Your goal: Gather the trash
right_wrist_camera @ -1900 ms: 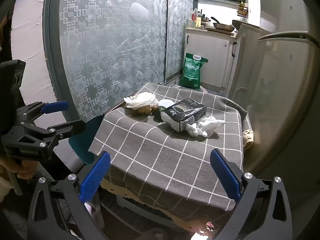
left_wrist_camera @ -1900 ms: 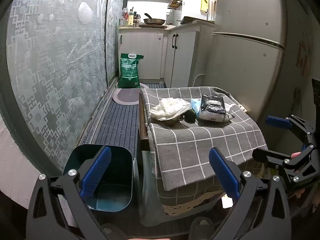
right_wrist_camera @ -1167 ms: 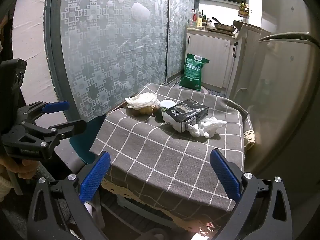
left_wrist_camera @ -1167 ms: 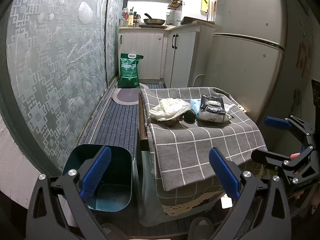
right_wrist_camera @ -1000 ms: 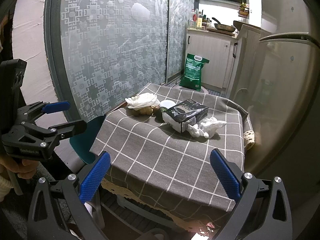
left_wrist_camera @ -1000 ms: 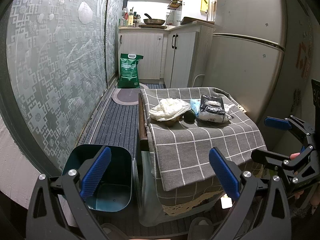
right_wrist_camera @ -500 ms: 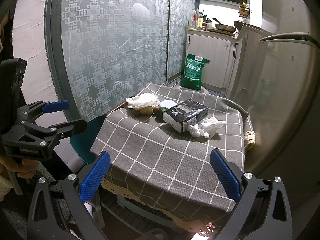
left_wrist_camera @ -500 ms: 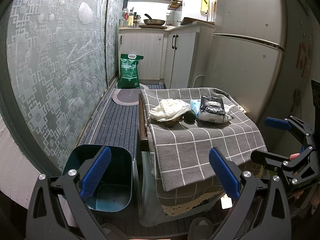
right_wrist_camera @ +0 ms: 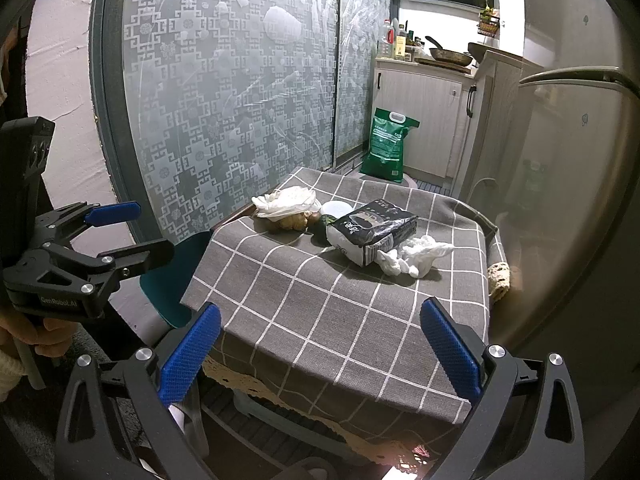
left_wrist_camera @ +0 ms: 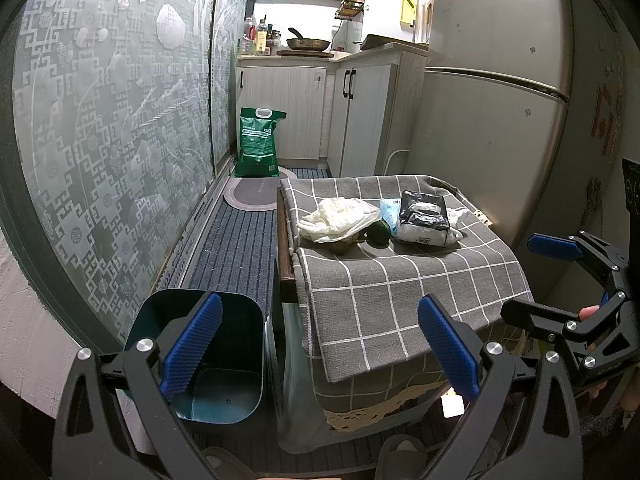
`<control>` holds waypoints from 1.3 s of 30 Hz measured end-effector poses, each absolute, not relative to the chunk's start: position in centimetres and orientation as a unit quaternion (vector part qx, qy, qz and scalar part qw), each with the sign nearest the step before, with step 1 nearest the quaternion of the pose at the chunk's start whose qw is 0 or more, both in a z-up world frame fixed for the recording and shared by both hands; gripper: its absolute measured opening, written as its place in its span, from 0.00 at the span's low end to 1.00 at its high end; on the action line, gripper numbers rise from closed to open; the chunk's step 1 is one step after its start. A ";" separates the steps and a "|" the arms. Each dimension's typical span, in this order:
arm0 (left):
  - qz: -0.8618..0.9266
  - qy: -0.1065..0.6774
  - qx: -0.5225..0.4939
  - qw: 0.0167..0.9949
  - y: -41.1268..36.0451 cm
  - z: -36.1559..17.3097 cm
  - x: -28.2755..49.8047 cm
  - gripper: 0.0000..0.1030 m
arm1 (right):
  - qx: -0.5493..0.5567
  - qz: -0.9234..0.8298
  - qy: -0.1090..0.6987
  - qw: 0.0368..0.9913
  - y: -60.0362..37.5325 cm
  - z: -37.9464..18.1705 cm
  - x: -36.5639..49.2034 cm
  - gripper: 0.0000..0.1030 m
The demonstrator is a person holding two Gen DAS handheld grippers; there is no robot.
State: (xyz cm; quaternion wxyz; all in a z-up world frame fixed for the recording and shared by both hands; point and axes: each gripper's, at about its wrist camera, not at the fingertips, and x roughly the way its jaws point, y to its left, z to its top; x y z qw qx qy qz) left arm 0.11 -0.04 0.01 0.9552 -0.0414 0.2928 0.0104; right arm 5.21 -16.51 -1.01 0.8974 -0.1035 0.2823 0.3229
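Far left, on the floor beside the patterned glass door (left_wrist_camera: 104,128), the teal bin (left_wrist_camera: 200,364) stands open-topped, just beside the worktop's left edge. Nothing visible inside it but the bare bottom. L tool (left_wrist_camera: 320,344) hangs over it and the worktop's near corner, jaws spread wide, nothing between the blue pads (left_wrist_camera: 192,344); in the right wrist view the same L tool (right_wrist_camera: 120,232) shows at the left edge, spread, w/ a hand (right_wrist_camera: 44,332) on its grip.

Next, the worktop (left_wrist_camera: 400,292), covered by a grey checked cloth w/ a lace hem. All trash sits in a row toward its far end. Leftmost is a crumpled white plastic bag (left_wrist_camera: 340,220), lying partly over a brown knobbly lump (right_wrist_camera: 292,222), possibly ginger. Just right of that, a dark green round item (left_wrist_camera: 378,234), touching or nearly touching the black-and-white packet (left_wrist_camera: 422,218). A white lid or tub (right_wrist_camera: 336,209) peeks out behind them. Right of the packet, crumpled white tissue (right_wrist_camera: 416,256) touches its end.

R tool (right_wrist_camera: 320,348) hovers at the near edge of the worktop, well apart from the trash, jaws spread, empty. From the left wrist view, R tool (left_wrist_camera: 548,280) appears at the right edge, open too.

Far right: fridge (left_wrist_camera: 492,112). Beyond the worktop, a green sack (left_wrist_camera: 258,142) stands on the floor against the cabinets (left_wrist_camera: 296,112).
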 end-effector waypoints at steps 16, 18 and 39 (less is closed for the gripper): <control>0.011 0.291 -0.042 0.956 0.0 0.1 0.0 0.97 | -0.104 0.323 0.282 0.897 -16.5 -1.0 5.2 0.98; 0.012 0.292 -0.042 0.955 0.0 0.1 0.0 0.97 | -0.104 0.322 0.282 0.898 -16.5 -1.0 5.2 0.98; 0.009 0.278 -0.023 0.960 -0.1 0.3 -0.1 0.96 | -0.071 0.325 0.298 0.895 -17.2 -0.4 5.8 0.98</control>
